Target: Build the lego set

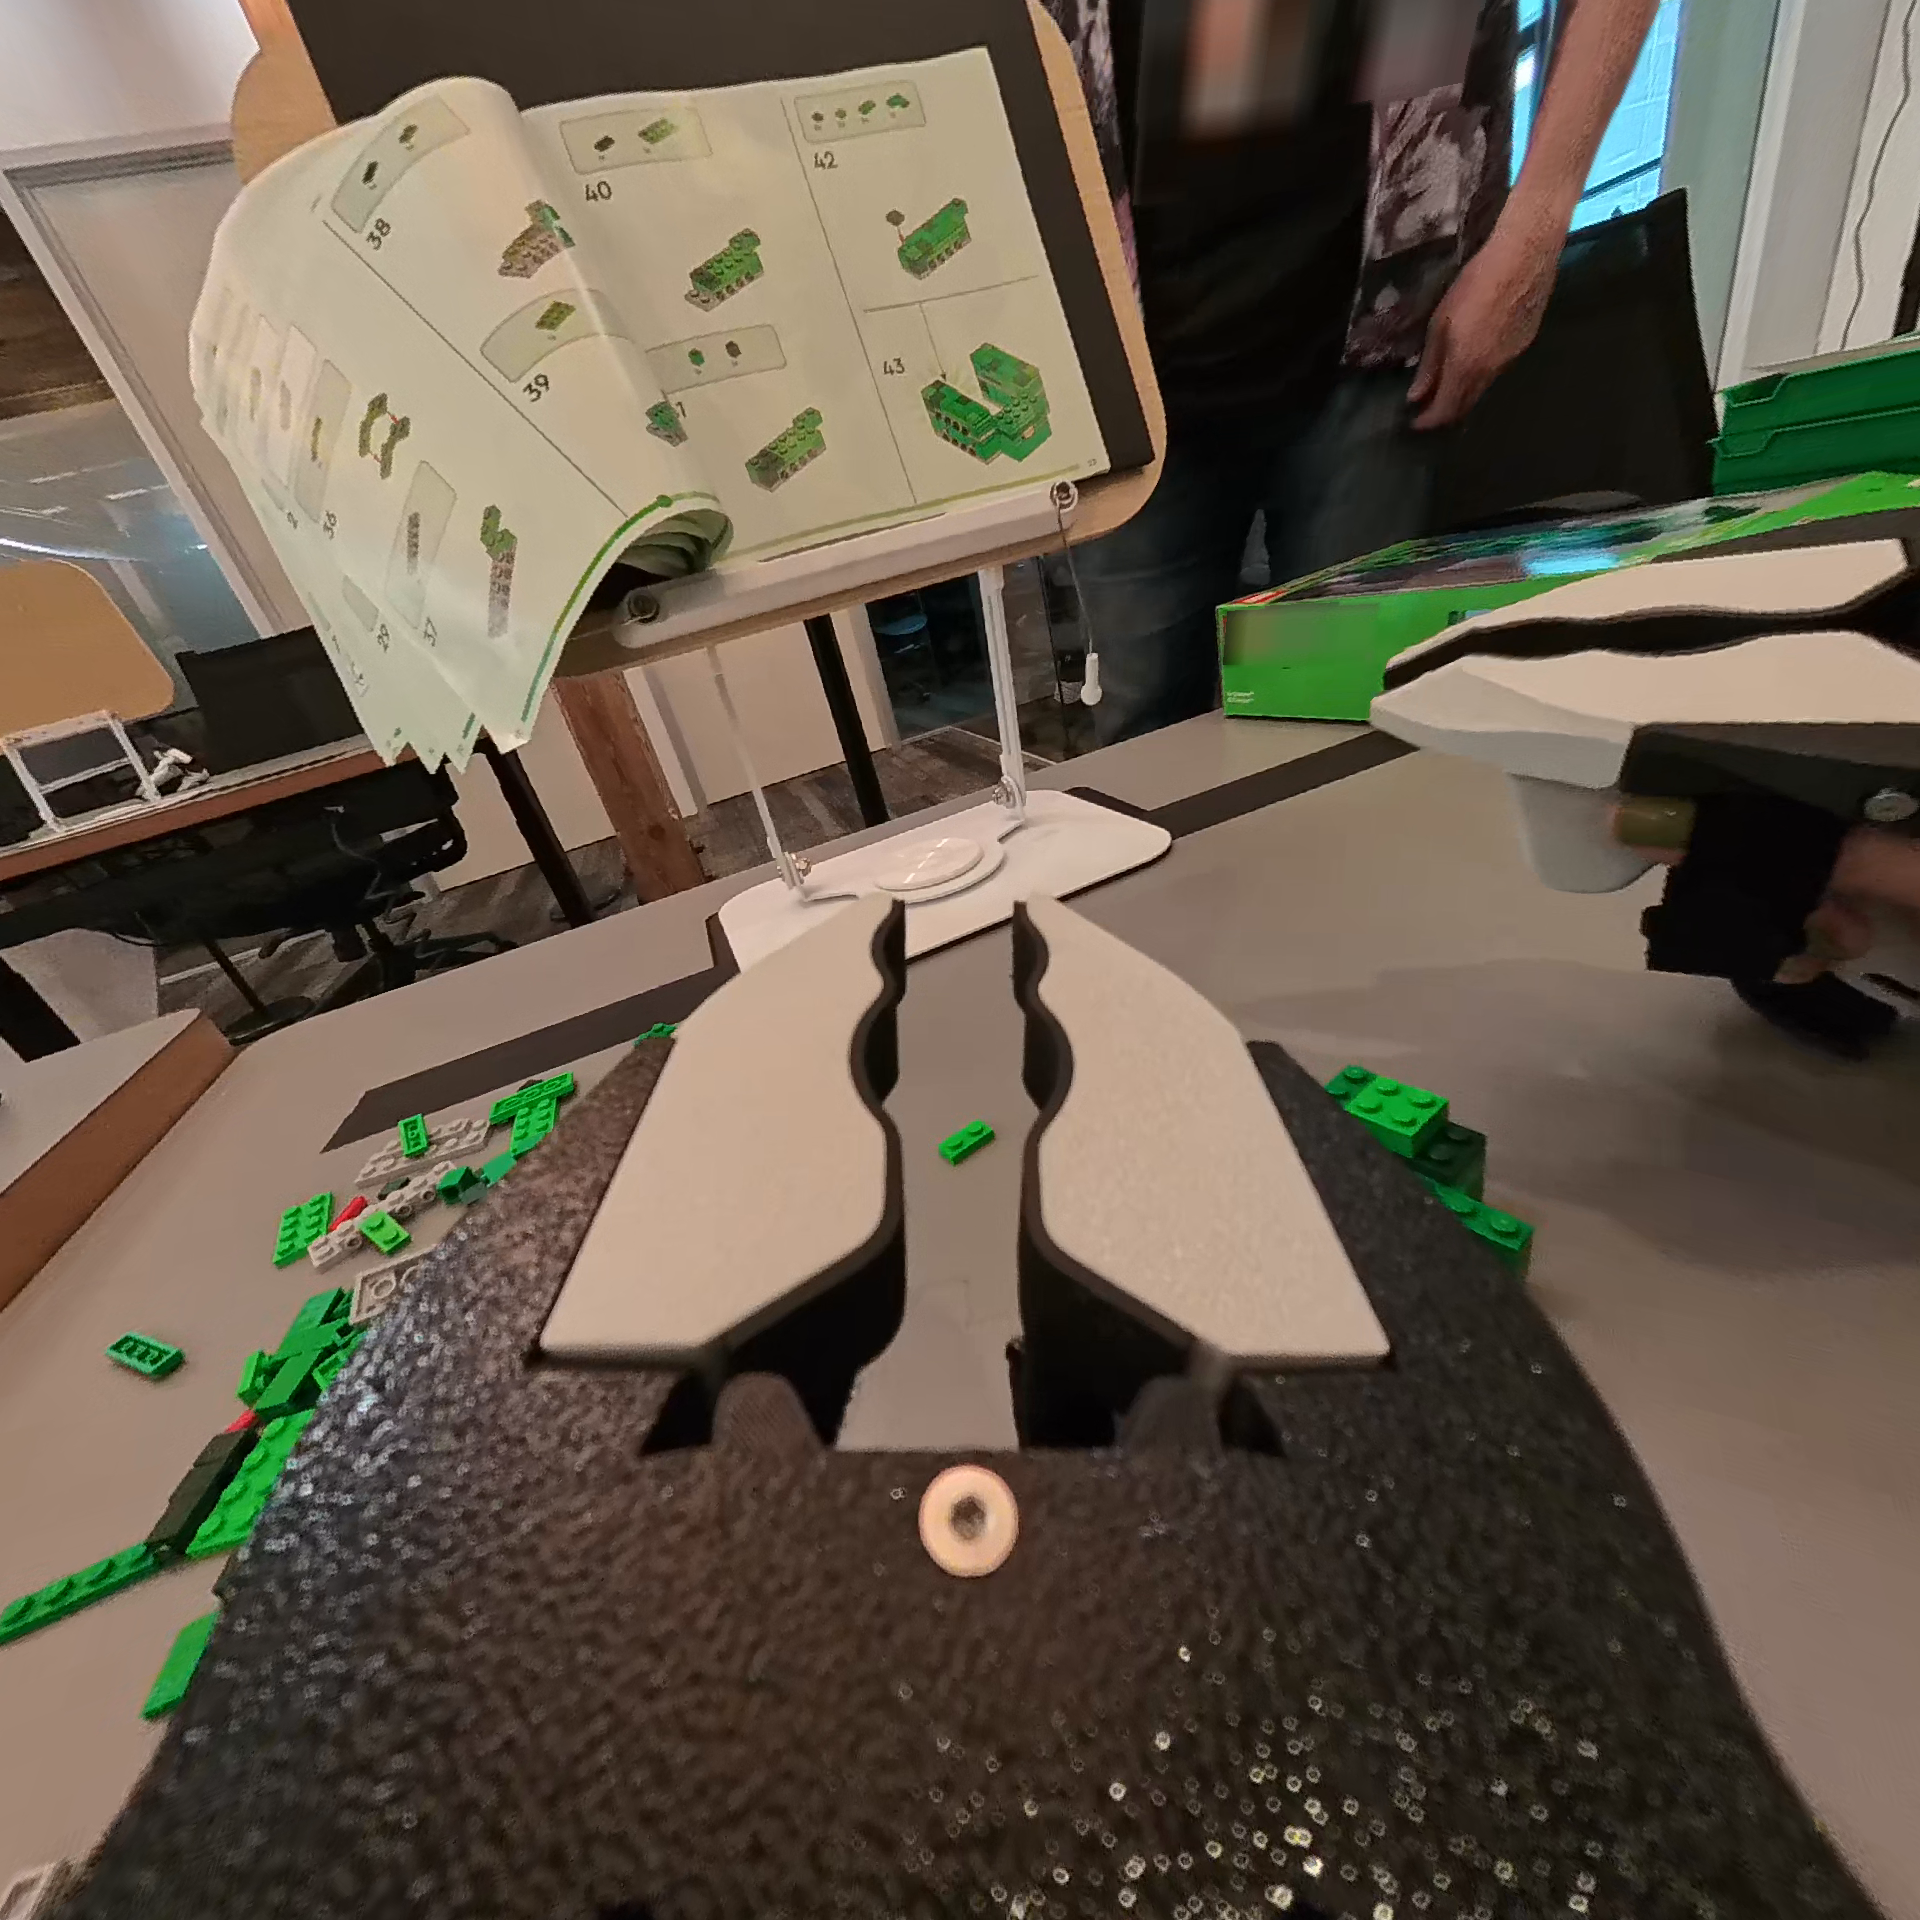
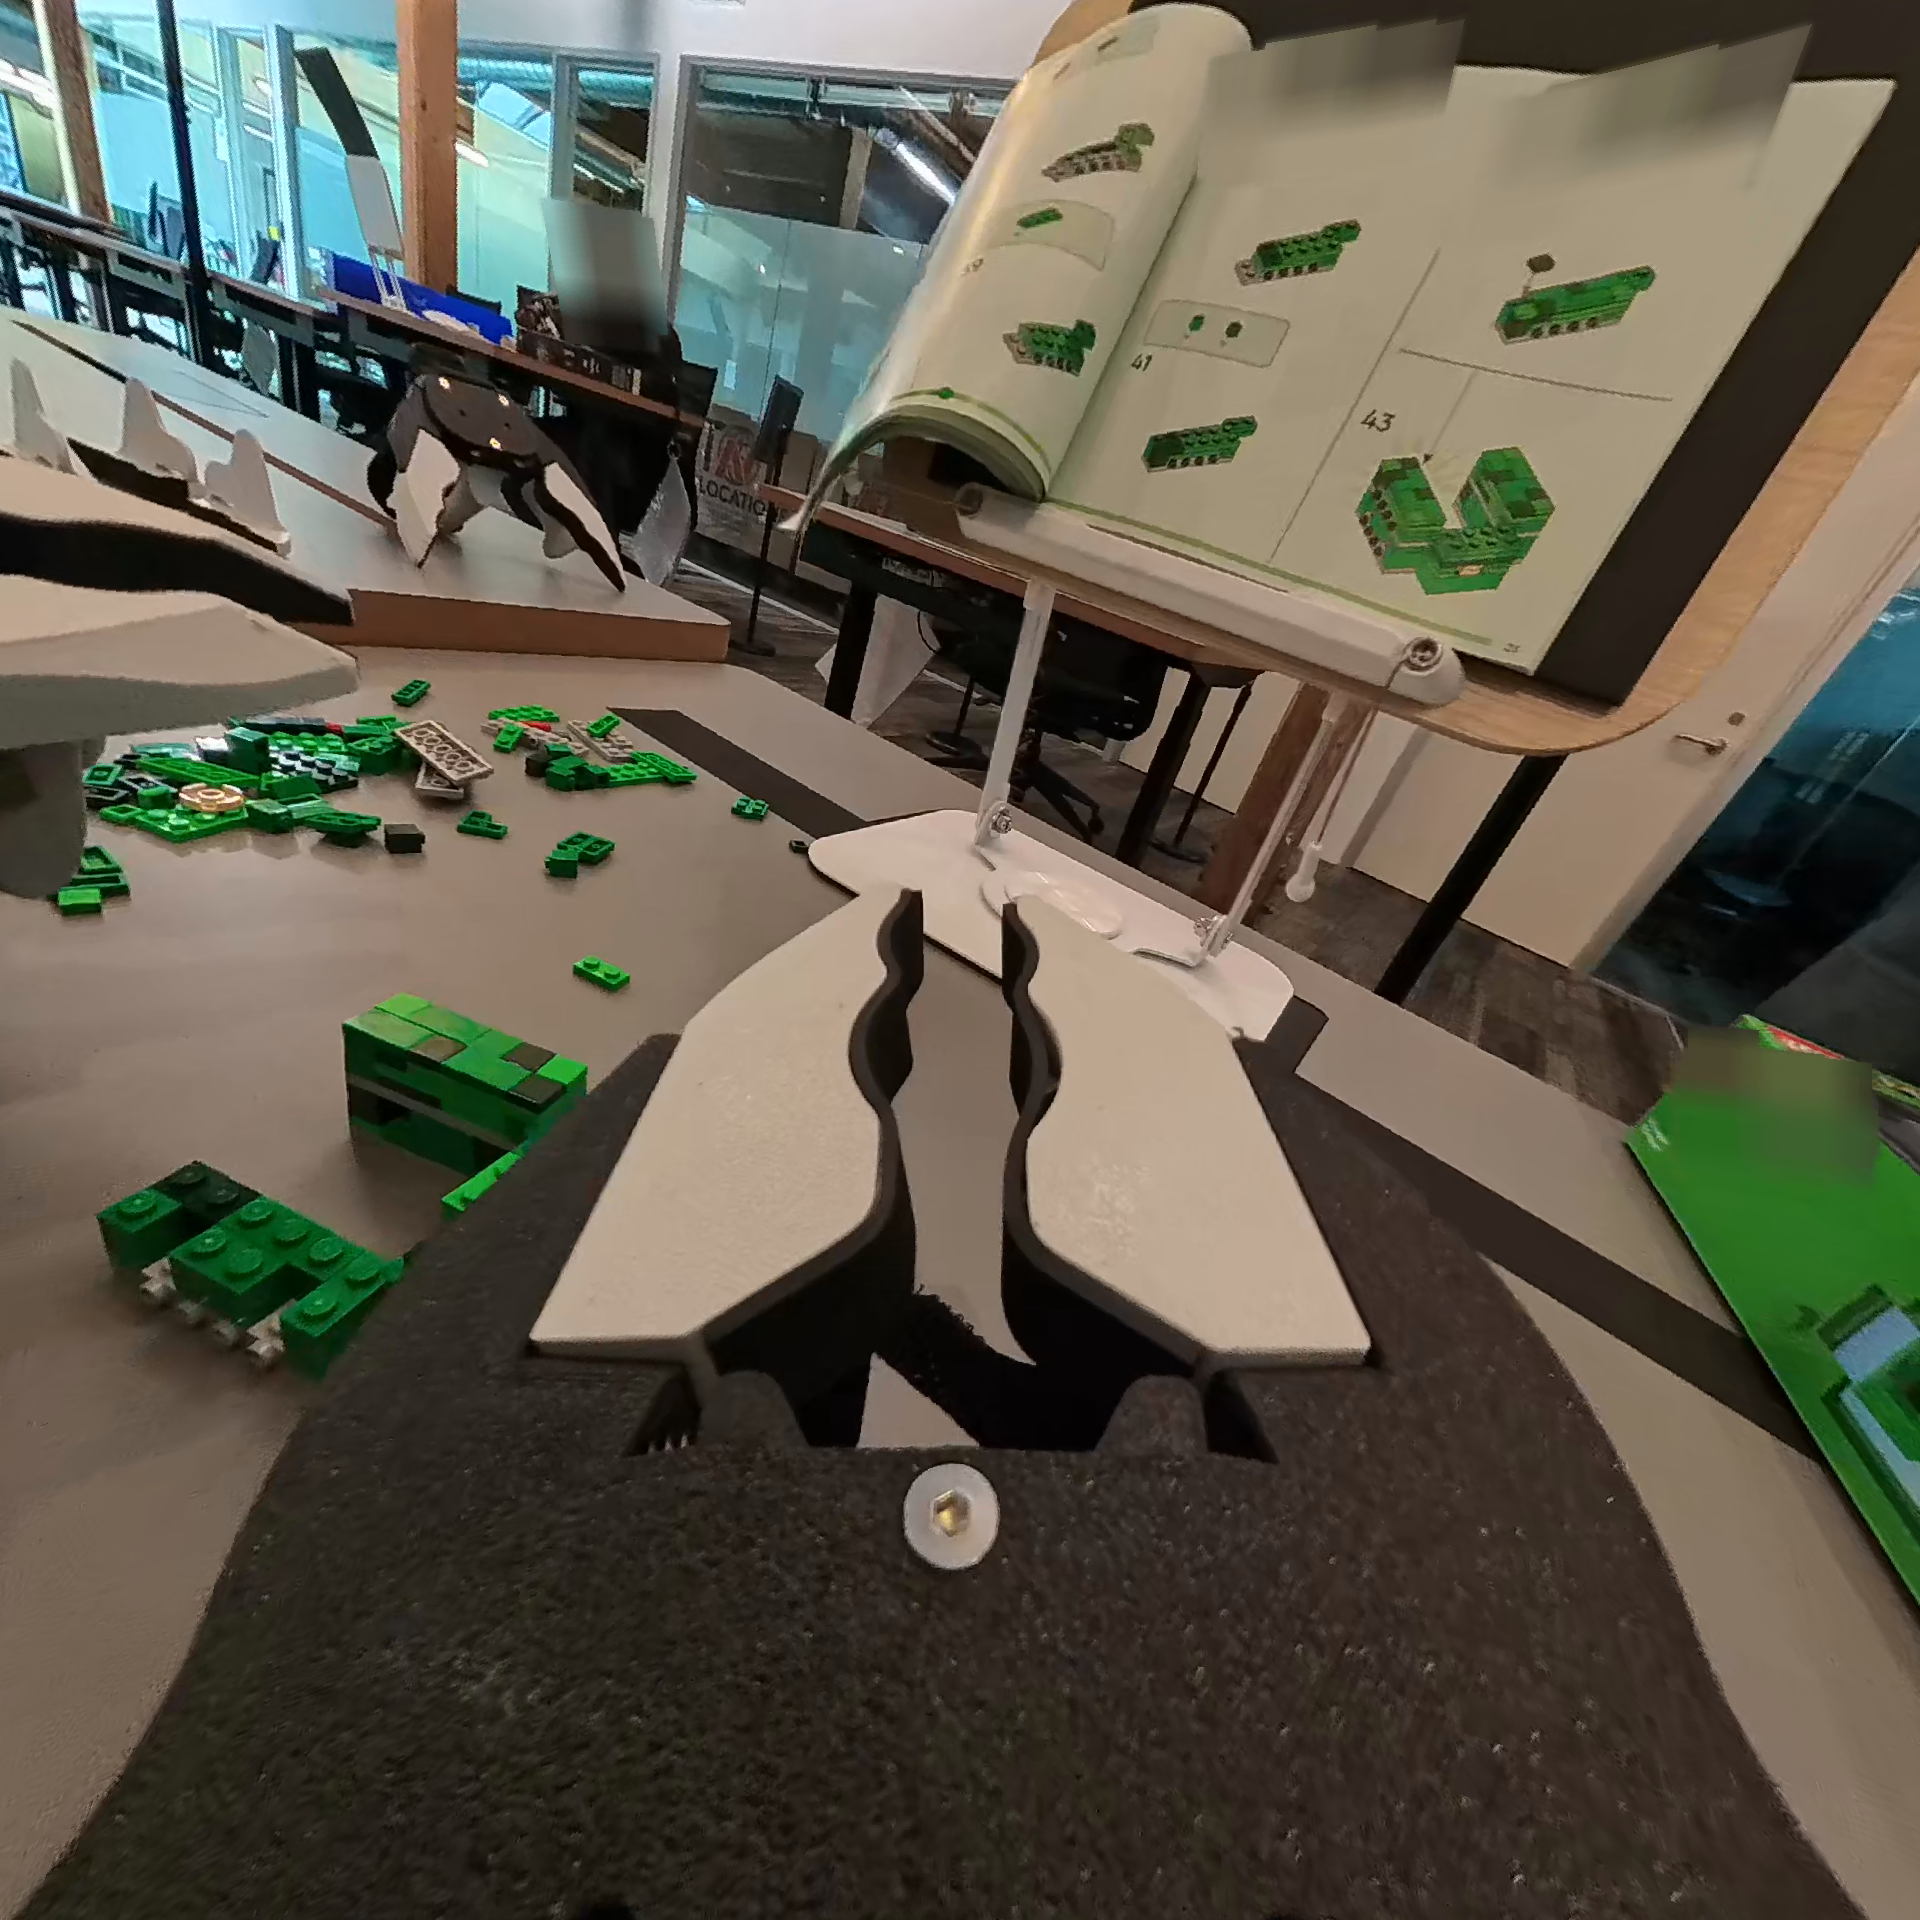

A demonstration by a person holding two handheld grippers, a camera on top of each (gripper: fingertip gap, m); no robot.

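My left gripper is open and empty above the grey table. A small green plate lies on the table and shows in the gap between its fingers. Loose green and grey bricks lie to its left, and a built green piece to its right. My right gripper is open and empty, pointing at the base of the book stand. To its left stand a green block assembly and a flatter green assembly. The brick pile lies farther left.
The instruction booklet lies open on the stand at the table's far edge. A green set box and green trays sit at the right. A person stands behind the table. Another gripper rests on a neighbouring table. About 15 centimetres separates my left fingertips from my right. Both grippers' tips are roughly 10 centimetres from the built green piece.
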